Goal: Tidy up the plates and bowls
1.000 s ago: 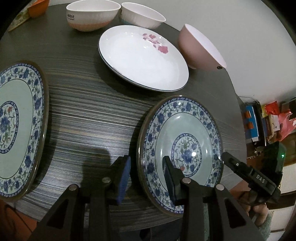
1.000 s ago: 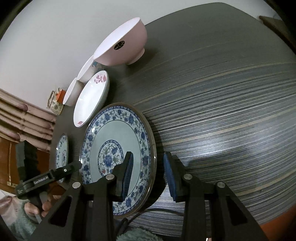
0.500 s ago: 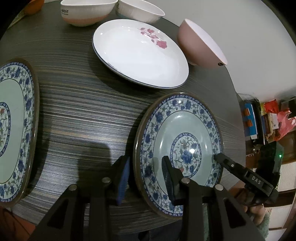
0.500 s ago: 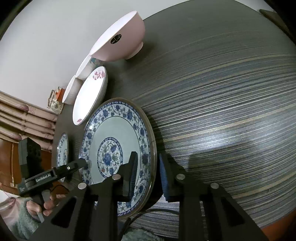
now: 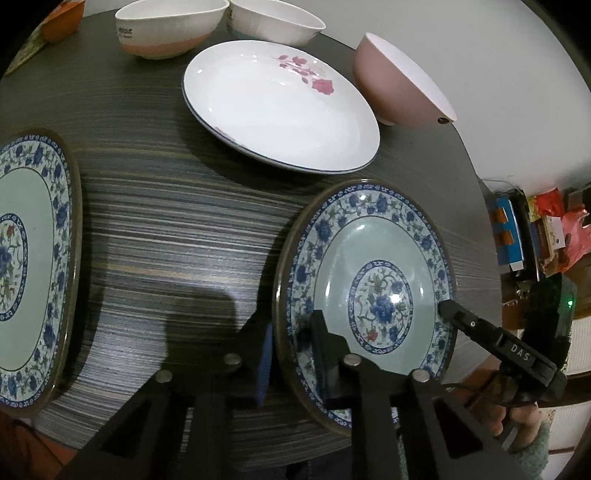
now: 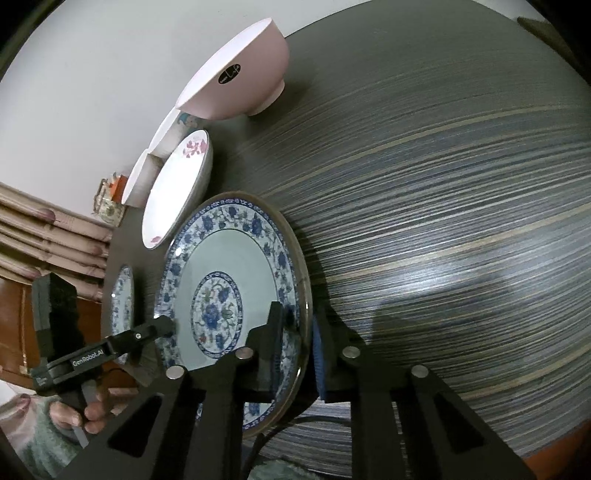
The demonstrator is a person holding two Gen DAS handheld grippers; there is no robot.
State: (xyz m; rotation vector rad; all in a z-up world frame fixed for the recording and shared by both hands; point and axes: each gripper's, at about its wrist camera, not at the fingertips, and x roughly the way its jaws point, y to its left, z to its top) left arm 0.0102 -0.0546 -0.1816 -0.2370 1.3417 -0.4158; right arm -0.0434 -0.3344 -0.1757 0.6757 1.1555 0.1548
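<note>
A blue-and-white floral plate (image 5: pixel 373 254) (image 6: pixel 236 258) lies near the front edge of the dark striped table (image 5: pixel 166 221). My left gripper (image 5: pixel 290 339) is shut on its left rim. My right gripper (image 6: pixel 299 332) is shut on its opposite rim, and its tip shows in the left wrist view (image 5: pixel 448 308). A second blue-and-white plate (image 5: pixel 33 266) lies at the left. A white plate with pink flowers (image 5: pixel 280 107) lies behind, with a pink bowl (image 5: pixel 399 92) to its right and two white bowls (image 5: pixel 170 26) at the back.
The table's edge curves close on the right, with shelves of clutter (image 5: pixel 535 236) beyond. An orange object (image 5: pixel 62 22) sits at the back left corner. In the right wrist view a wide bare stretch of table (image 6: pixel 461 221) lies to the right of the plate.
Both grippers have closed onto opposite rims of the near blue-and-white plate. The plate's edges now sit between the fingers of each.
</note>
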